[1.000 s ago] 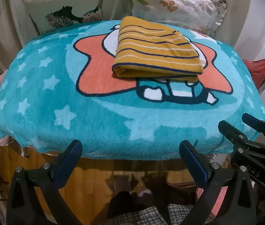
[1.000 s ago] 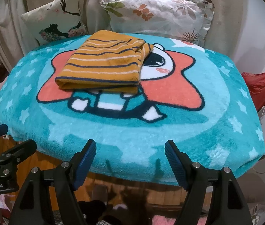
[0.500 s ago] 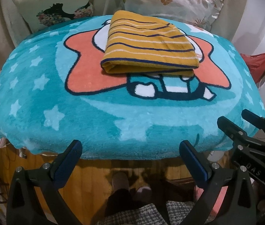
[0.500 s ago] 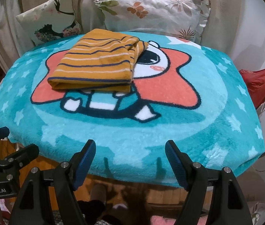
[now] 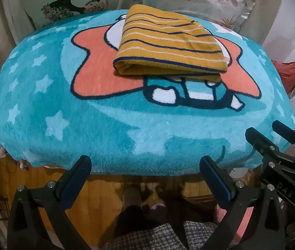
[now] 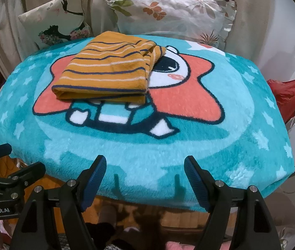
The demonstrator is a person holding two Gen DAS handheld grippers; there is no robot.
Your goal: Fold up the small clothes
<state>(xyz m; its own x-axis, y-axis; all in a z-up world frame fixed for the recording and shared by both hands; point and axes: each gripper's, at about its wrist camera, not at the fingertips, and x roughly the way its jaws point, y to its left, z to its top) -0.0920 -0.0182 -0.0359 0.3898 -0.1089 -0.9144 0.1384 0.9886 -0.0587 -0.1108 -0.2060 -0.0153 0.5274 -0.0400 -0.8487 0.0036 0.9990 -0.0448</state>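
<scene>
Since a moment ago nothing on the bench has shifted. We see a teal star-print blanket point(image 5: 97, 125) covering it, two pillows point(image 6: 174, 16) behind. Our folded mustard striped garment point(image 5: 168, 45) lies on the far middle; left tongs point(image 5: 145, 179) and right tongs point(image 6: 145, 179) gape empty.

1 folded garment point(image 5: 168, 45), mustard with stripes, lies on 1 blanket point(image 5: 105, 129). 2 pillows lean behind it: 1 pillow point(image 6: 57, 18) printed with a dark figure, 1 floral pillow point(image 6: 174, 14). 2 grippers show, the left gripper point(image 5: 145, 179) and the right gripper point(image 6: 145, 179), each with 2 fingers. 1 red cloth point(image 6: 289, 89) sits at the right edge.
</scene>
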